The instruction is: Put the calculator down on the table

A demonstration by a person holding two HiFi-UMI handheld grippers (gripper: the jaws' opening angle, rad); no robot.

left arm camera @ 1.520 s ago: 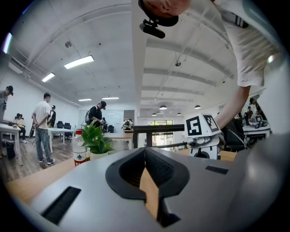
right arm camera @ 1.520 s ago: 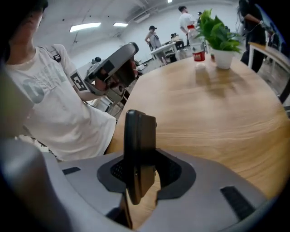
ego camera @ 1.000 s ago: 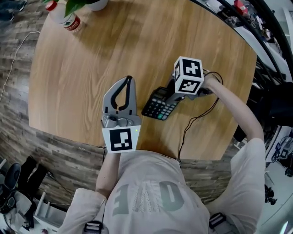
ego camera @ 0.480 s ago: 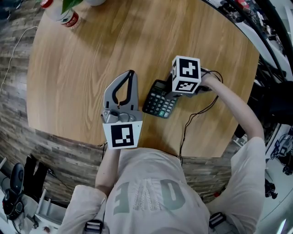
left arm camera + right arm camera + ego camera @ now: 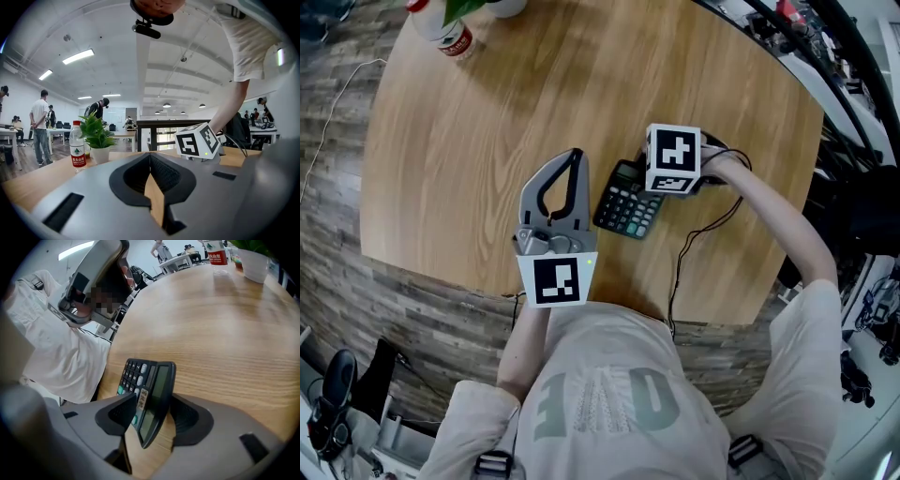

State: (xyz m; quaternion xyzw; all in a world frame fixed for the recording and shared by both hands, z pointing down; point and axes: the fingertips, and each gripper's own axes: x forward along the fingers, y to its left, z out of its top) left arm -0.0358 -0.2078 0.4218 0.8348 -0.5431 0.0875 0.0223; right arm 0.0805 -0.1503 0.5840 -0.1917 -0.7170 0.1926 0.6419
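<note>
Laying the calculator (image 5: pixel 626 200) on the wooden table (image 5: pixel 469 141), just right of centre in the head view.
Having just been opening, the right gripper (image 5: pixel 152 411) standing spread on either side of the calculator's display end, a gap showing beside one pad. Hovering just left of the calculator, the left gripper (image 5: pixel 574 157) pressed together on nothing. Standing at upper left, a water bottle (image 5: pixel 445 30).

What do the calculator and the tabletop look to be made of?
Calculator: probably hard black plastic, matte casing, moulded keys, glossy display window.
Tabletop: pale wood or wood-look laminate, smooth, low sheen; grain lines show, which one is unclear.
</note>
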